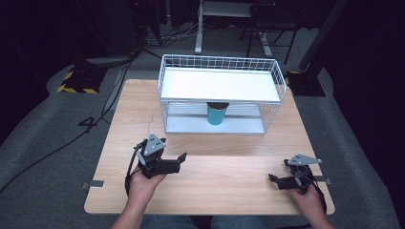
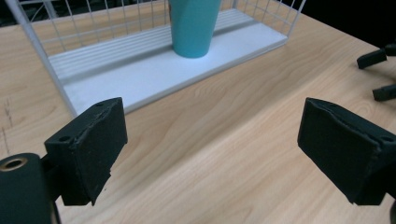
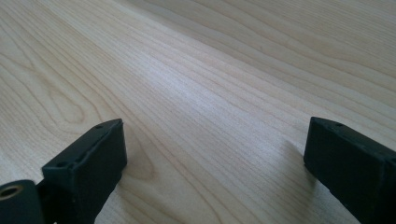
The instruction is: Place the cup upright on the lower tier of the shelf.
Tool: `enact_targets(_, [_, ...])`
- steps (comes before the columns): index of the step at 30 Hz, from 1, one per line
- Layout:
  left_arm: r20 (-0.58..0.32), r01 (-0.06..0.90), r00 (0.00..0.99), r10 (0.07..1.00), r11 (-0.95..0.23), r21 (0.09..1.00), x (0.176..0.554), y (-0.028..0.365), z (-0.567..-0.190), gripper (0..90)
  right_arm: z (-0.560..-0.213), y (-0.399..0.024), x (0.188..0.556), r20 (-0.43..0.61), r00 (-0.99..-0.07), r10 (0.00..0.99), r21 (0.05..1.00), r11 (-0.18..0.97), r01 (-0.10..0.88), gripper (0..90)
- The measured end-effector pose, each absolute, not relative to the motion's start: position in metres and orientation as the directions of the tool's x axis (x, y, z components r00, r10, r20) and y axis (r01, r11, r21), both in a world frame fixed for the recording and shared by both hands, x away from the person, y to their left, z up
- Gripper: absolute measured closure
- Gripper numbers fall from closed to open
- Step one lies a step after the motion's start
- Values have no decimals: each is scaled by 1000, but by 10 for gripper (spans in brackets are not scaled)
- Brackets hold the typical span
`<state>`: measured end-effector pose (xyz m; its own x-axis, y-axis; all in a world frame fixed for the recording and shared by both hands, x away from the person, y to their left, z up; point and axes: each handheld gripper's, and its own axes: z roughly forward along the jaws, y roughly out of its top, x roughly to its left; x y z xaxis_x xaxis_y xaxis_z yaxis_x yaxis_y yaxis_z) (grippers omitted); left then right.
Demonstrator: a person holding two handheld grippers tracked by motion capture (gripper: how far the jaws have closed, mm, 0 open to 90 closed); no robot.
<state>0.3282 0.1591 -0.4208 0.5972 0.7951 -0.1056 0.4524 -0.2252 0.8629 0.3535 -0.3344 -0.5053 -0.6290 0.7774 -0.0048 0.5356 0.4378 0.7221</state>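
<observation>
We are holding the left gripper (image 1: 179,160) in the lower left of the high view, low over the table (image 1: 224,167), with its jaws pointing toward the right of the frame. In the left gripper view those jaws are standing well apart with only bare wood between them, so this gripper is carrying nothing. We are taking the teal cup (image 1: 216,114) as the thing to fetch. It is standing upright, long axis vertical, on the bottom shelf of the white wire rack (image 1: 282,83), just above the middle of the high view and tucked under the rack's upper shelf. From the left gripper it is lying up and to the right, and in the left gripper view the cup (image 2: 194,25) is sitting at the top centre, nearly straight ahead of the jaws, with the rack's open front facing us.

Farther right, we are keeping the right gripper (image 1: 273,179) in the lower right of the high view, jaws aimed toward the left of the frame. In the right gripper view its jaws are also spread wide over empty wood. We are judging the left gripper the nearer one and better lined up with the cup, so a level reach in under the upper shelf looks like the move.
</observation>
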Motion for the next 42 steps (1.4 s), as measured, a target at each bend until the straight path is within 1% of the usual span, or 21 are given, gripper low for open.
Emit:
enact_targets(7, [-112, 480, 605, 789, -249, 841, 311, 175, -431, 107, -505, -334, 354, -5, -629, 777, 722, 438, 535, 64])
enact_targets(10, [-124, 490, 599, 791, -240, 838, 303, 181, -439, 107, -505, -334, 354, -5, -629, 777, 722, 438, 536, 64])
enact_targets(21, [-133, 546, 579, 804, -262, 795, 295, 191, -466, 123, -505, -334, 354, -5, -629, 777, 722, 438, 535, 64])
enact_targets(28, [-112, 595, 576, 810, -321, 737, 295, 191, -484, 125, -505, -334, 354, -5, -629, 777, 722, 438, 535, 64])
enact_targets(33, [-87, 604, 581, 809, -357, 713, 295, 187, -488, 125, -505, -334, 354, -5, -629, 777, 722, 438, 535, 64])
enact_targets(37, [-41, 595, 596, 802, -408, 692, 295, 184, -491, 126, -505, -334, 353, -5, -629, 777, 722, 438, 535, 64])
enact_targets(42, [-51, 616, 592, 804, -410, 673, 296, 182, -496, 130, -505, -334, 354, -5, -629, 777, 722, 438, 535, 64])
